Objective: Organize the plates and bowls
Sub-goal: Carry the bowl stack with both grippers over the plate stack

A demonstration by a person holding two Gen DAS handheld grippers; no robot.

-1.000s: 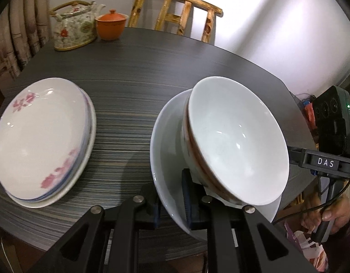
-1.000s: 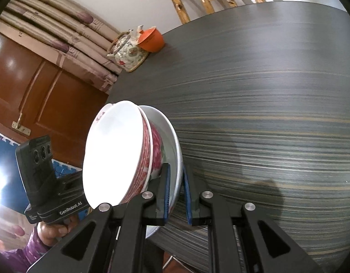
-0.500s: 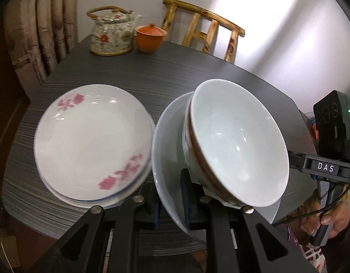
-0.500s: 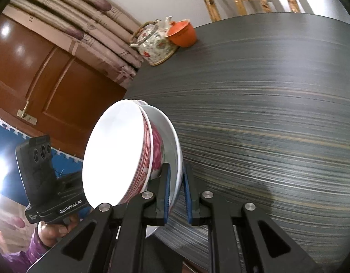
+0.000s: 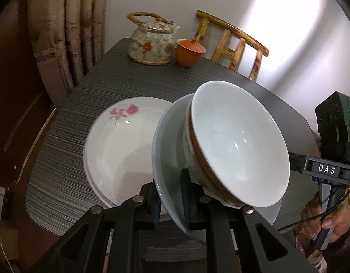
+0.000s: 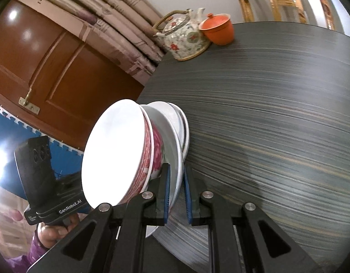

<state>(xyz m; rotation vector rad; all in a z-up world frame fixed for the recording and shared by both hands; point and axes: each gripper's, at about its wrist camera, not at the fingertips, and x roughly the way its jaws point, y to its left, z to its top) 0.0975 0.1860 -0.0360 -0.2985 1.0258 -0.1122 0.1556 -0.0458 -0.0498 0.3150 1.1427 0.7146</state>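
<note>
We are in a home dining room. A dark striped table (image 5: 134, 86) carries a flowered teapot (image 5: 152, 43) and an orange lidded cup (image 5: 189, 51) at its far edge, with a bamboo chair (image 5: 234, 43) behind. On the left hang curtains (image 5: 67, 22) beside a wooden door (image 6: 45, 63).

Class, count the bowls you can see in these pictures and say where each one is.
2, nested together: the white bowl sits inside a red-patterned bowl, both on the carried plate gripped at opposite rims by the left gripper and right gripper. More may be hidden.
</note>
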